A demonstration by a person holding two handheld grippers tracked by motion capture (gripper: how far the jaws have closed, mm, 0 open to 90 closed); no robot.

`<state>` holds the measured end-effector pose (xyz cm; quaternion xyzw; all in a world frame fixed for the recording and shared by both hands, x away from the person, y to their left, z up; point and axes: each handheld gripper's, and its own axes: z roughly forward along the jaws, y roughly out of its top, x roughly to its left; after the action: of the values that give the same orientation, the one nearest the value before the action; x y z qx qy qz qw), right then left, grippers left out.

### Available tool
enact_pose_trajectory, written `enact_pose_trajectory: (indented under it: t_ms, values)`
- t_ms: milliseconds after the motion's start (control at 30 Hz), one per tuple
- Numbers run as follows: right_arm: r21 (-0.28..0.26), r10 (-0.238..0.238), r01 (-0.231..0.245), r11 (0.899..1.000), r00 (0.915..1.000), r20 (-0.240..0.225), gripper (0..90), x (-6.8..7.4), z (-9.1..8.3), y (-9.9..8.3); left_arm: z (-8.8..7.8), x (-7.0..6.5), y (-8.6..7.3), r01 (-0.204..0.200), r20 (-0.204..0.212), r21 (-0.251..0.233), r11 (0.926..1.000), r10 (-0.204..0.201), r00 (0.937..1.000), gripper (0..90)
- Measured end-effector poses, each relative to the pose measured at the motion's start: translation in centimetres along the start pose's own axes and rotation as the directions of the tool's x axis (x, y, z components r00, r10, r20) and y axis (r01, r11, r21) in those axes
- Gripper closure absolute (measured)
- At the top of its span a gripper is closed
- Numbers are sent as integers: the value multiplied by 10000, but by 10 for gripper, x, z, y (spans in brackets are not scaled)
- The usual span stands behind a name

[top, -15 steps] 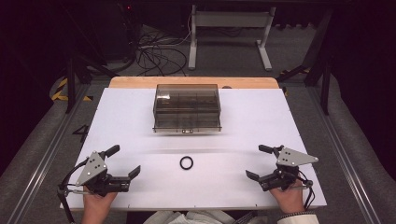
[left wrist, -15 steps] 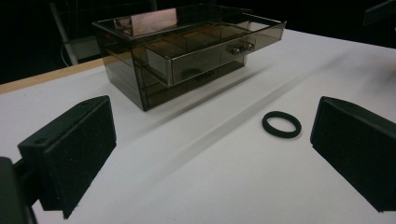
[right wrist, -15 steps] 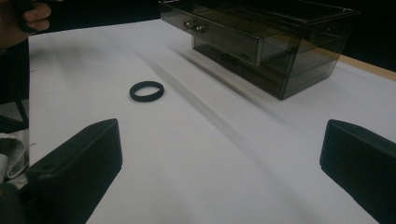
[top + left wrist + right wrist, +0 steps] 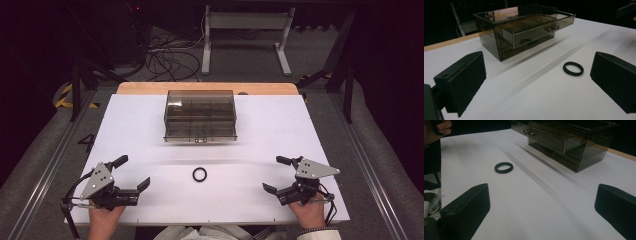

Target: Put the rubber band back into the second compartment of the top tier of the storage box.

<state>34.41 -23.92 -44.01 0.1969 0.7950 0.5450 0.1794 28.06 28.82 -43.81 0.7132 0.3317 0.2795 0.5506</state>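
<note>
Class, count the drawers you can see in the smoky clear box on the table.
2: the upper drawer, pulled slightly out, and the lower drawer beneath it, pushed in. Both sit in the box.

**Surroundings Beyond the Work**

A white tabletop (image 4: 280, 135) is seen, with a strip of bare wood (image 4: 150, 88) exposed along its far edge. Grey carpeted floor (image 4: 40, 150) is visible on both sides, crossed by metal rails (image 4: 50, 160). Behind the tabletop, a tangle of black cables (image 4: 170, 57) is spread on the floor beside a grey metal stand (image 4: 247, 25). Yellow-and-black hazard tape (image 4: 65, 95) is marked at the left.
</note>
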Motion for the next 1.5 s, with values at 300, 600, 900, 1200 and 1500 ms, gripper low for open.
enact_pose_trajectory:
  t_ms: [300, 600, 900, 1200, 1500]
  values:
    - [9, -6, 6, 10000, 10000, -49, 11, 0, 0, 0, 1, -1, 2, -103, 35, 56, 9999, 103, 9999, 17]
    - [49, 30, -29, 10000, 9999, -149, 11, 0, 2, 0, 10, -4, 12, -21, 565, 235, 9997, 7, 9984, 44]
    - [123, 83, -80, 9999, 9997, -229, 12, 1, 3, 0, 25, -7, 24, -257, 1024, 507, 9984, 204, 9945, 56]
    - [143, 82, -78, 9999, 9996, -274, 11, 1, 3, -1, 41, -15, 37, -418, 1438, 554, 9976, 334, 9890, 58]
    - [210, 120, -113, 9997, 9993, -347, 11, 2, 3, -1, 56, -19, 44, -199, 1808, 821, 9964, 48, 9835, 63]
